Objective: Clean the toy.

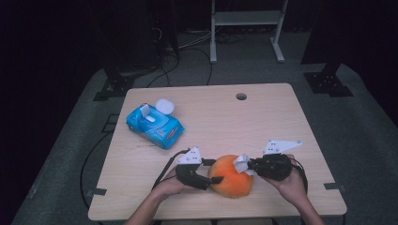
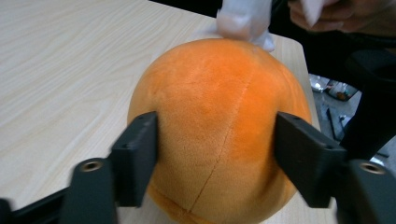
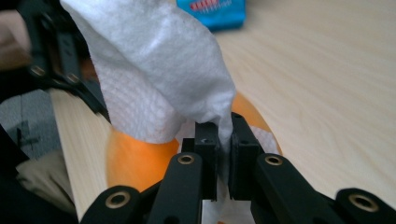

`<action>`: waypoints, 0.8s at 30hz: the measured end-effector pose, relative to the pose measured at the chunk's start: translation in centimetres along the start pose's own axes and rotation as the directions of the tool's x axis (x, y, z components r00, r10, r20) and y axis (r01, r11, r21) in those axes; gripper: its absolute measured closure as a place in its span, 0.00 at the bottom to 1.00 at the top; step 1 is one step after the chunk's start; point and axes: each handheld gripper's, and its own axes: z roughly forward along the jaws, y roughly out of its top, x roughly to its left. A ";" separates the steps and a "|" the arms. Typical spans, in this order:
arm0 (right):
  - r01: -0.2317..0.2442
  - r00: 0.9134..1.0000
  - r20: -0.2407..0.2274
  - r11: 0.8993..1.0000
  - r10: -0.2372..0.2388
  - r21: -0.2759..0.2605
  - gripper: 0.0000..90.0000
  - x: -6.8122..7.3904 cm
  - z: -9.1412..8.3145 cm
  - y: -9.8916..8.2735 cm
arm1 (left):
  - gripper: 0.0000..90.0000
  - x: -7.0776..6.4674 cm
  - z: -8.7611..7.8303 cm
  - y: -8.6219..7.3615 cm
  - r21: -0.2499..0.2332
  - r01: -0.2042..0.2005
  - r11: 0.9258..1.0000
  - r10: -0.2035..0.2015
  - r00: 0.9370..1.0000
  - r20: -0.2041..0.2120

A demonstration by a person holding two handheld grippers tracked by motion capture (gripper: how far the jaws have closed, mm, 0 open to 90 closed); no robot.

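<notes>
An orange plush ball (image 1: 232, 176) rests on the wooden table (image 1: 263, 122) near its front edge. My left gripper (image 1: 212, 171) holds it from the left, the jaws pressed on both sides of the orange plush ball (image 2: 219, 126). My right gripper (image 1: 248, 165) comes in from the right, shut on a white wipe (image 1: 241, 163). In the right gripper view the white wipe (image 3: 154, 74) rises from between the fingertips (image 3: 205, 140) and drapes over the orange plush ball (image 3: 140, 163). The white wipe (image 2: 245, 21) touches the ball's far side in the left gripper view.
A blue pack of wipes (image 1: 155, 125) with its white lid flipped up lies at the table's left, a white wipe sticking out. A cable hole (image 1: 241, 96) sits near the far edge. Cables and metal stands cover the dark floor behind.
</notes>
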 end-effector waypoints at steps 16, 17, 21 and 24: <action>0.025 1.000 -0.005 0.999 -0.025 -0.023 0.93 0.7 -0.3 0.7 | 0.41 -0.6 0.1 0.4 0.010 -0.015 1.000 0.015 1.000 -0.020; 0.025 1.000 -0.005 0.999 -0.025 -0.023 0.93 0.7 -0.3 0.7 | 0.41 -0.7 0.1 0.6 0.008 -0.019 1.000 0.020 0.999 -0.026; 0.057 0.997 -0.054 0.996 -0.061 -0.068 0.93 2.1 -0.2 1.8 | 0.42 -1.7 0.3 1.3 0.007 -0.052 0.999 0.052 0.998 -0.031; 0.065 0.996 -0.051 0.997 -0.067 -0.047 0.93 2.2 0.0 1.8 | 0.39 -1.6 0.2 1.2 0.002 -0.043 0.999 0.043 0.999 -0.024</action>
